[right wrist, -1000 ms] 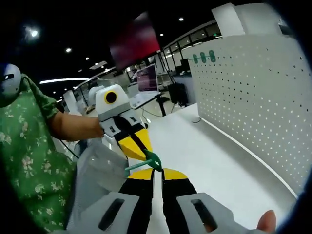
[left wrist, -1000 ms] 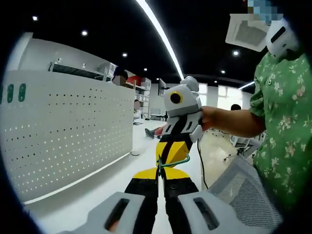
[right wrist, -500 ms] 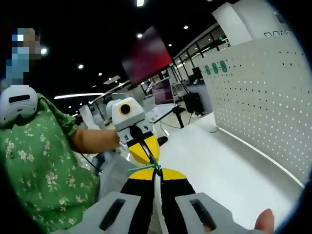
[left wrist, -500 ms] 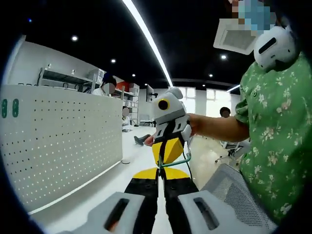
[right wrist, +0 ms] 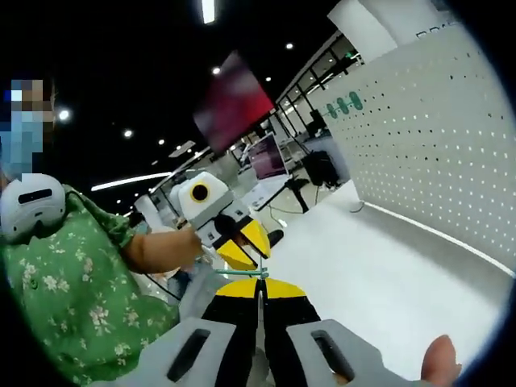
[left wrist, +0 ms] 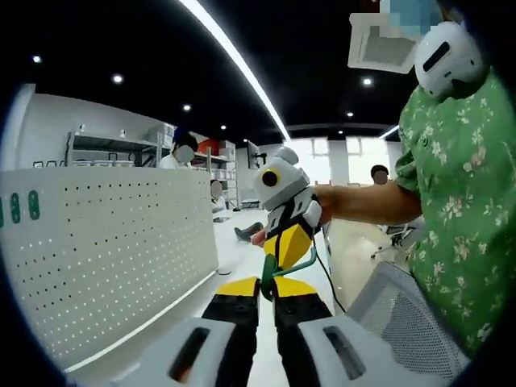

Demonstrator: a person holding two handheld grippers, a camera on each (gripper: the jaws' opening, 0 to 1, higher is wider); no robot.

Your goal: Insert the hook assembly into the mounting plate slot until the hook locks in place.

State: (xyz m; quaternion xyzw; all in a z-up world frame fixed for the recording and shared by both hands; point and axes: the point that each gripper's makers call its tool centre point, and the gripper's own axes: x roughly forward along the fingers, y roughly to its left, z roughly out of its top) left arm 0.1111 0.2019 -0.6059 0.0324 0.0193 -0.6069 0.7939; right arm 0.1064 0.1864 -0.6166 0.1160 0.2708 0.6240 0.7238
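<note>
A thin green hook [left wrist: 295, 267] spans the gap between the two grippers, which meet tip to tip in mid-air. In the left gripper view my left gripper [left wrist: 266, 284] is shut on the hook's lower end. My right gripper [left wrist: 280, 263] comes in from the upper right with its yellow jaws closed on the other end. In the right gripper view the green hook [right wrist: 240, 274] shows as a thin bar at the tips of my right gripper [right wrist: 260, 286], with my left gripper [right wrist: 255, 255] just beyond. The white perforated mounting plate [left wrist: 105, 266] stands upright on the left, apart from both grippers.
The mounting plate [right wrist: 435, 169] rises along a white tabletop [right wrist: 379, 282]. A person in a green floral shirt [left wrist: 459, 210] holds both grippers. A grey mesh chair back [left wrist: 403, 318] is at the lower right. Desks, monitors and other people are far behind.
Both views have tilted and shifted with the hands. The two grippers stay tip to tip on the green hook, still away from the plate.
</note>
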